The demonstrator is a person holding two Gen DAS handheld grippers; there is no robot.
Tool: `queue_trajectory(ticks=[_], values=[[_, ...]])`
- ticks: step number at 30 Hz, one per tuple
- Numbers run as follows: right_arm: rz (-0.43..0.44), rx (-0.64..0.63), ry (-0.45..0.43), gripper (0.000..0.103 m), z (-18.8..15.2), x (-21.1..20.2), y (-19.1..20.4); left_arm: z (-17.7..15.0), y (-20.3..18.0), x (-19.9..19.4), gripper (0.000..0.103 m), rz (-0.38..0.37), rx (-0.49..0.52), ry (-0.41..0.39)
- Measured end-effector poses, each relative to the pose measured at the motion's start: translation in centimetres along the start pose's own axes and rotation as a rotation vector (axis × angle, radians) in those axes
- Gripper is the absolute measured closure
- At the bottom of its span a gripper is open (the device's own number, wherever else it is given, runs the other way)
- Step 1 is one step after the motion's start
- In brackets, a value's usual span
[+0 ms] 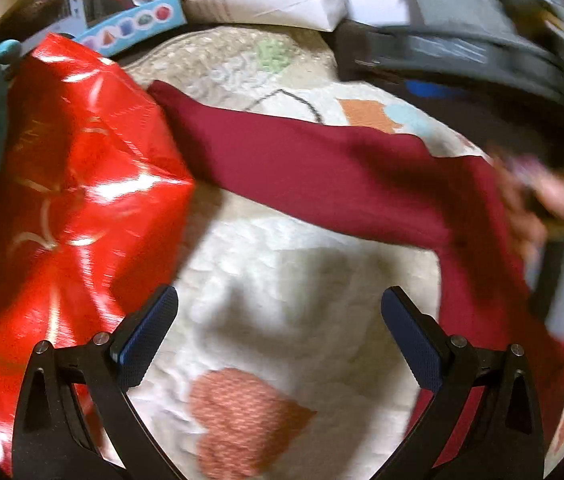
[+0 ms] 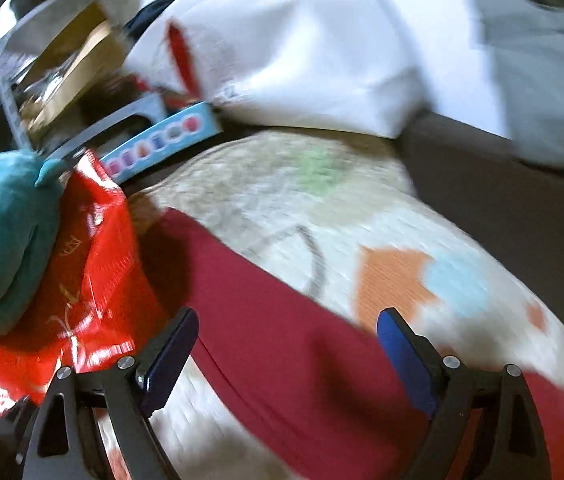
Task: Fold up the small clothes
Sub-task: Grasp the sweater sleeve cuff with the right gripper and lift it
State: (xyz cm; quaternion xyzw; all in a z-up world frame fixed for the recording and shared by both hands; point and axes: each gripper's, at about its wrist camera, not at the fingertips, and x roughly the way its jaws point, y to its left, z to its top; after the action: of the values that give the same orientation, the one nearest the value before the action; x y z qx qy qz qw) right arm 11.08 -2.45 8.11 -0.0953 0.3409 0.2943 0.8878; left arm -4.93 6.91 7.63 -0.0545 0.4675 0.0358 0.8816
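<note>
**Red cloth spread out, both tongs hanging empty**

The dark red cloth [image 1: 322,168] lies across the pale patterned rug [image 1: 282,264]. From the left wrist camera it runs as a long band from beside the shiny red bag [image 1: 66,184] toward the right, where it turns down along the frame's edge. The left tongs [image 1: 280,304] hover over bare rug with their fingers wide apart and nothing between them. At the far right there's a blurred hand [image 1: 558,200] over the cloth; what it is doing is too smeared to make out.

From the right wrist camera, the cloth [image 2: 282,340] passes diagonally under the right tongs [image 2: 288,324], which are also spread apart and empty. A teal soft toy [image 2: 2,236] sits against the bag [image 2: 94,280].

The cloth looks light, limp and smooth, so I'd expect it to sag and slide. Pinching a corner or hemmed edge seems wiser than grabbing mid-panel.
</note>
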Motion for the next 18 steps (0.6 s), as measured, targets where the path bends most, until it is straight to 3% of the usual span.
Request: queue_trajectory(ticks=[5,9,13,14,18], values=[[0.071,-0.098,0.049,0.018,3.8,7.7,4.6,0.5,1.5,0.1,0.001,-0.069,-0.084,0.040],[0.076,-0.234,0.051,0.018,5.4,11.8,7.9,0.9,2.1,-0.8,0.001,-0.040,-0.054,-0.004],[0.107,-0.283,0.038,0.018,6.3,14.3,9.1,1.3,3.2,-0.7,0.001,-0.050,-0.115,-0.003],[0.114,-0.288,0.038,0.021,6.4,14.9,9.4,1.3,3.1,-0.6,0.001,-0.061,-0.123,0.007],[0.232,-0.202,0.040,0.050,6.2,16.9,9.5,1.3,2.2,0.0,0.001,-0.072,-0.098,0.028]])
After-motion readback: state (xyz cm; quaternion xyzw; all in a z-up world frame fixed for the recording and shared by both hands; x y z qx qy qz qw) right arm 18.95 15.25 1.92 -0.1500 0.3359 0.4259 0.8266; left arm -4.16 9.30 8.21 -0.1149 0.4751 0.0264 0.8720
